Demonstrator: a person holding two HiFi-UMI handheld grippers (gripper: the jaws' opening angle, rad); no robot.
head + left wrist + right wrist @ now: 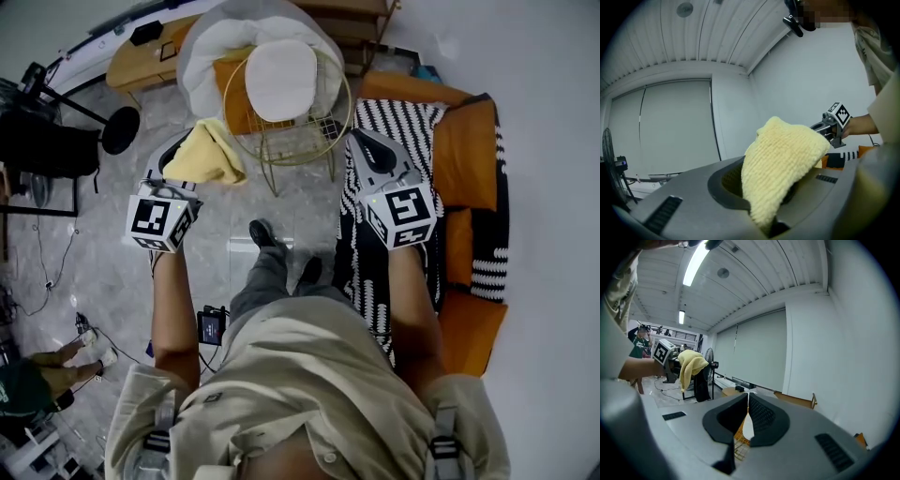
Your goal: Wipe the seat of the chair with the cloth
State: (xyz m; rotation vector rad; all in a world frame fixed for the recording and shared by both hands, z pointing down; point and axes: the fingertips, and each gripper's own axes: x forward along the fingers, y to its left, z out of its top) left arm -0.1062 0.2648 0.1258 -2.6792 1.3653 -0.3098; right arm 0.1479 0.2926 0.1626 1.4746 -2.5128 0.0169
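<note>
Two tools | left tool (173, 155) clamps yellow cloth (208, 155), poised short of chair seat (281, 80) for wiping | right tool (373, 150) closed, empty, idle

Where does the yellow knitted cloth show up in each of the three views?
Head view: yellow knitted cloth, upper left of centre, beside the gold wire chair.
Left gripper view: the cloth fills the centre, clamped between the fingers.
Right gripper view: the cloth hangs at left.
Shared landmark: the left gripper holding it.
</note>
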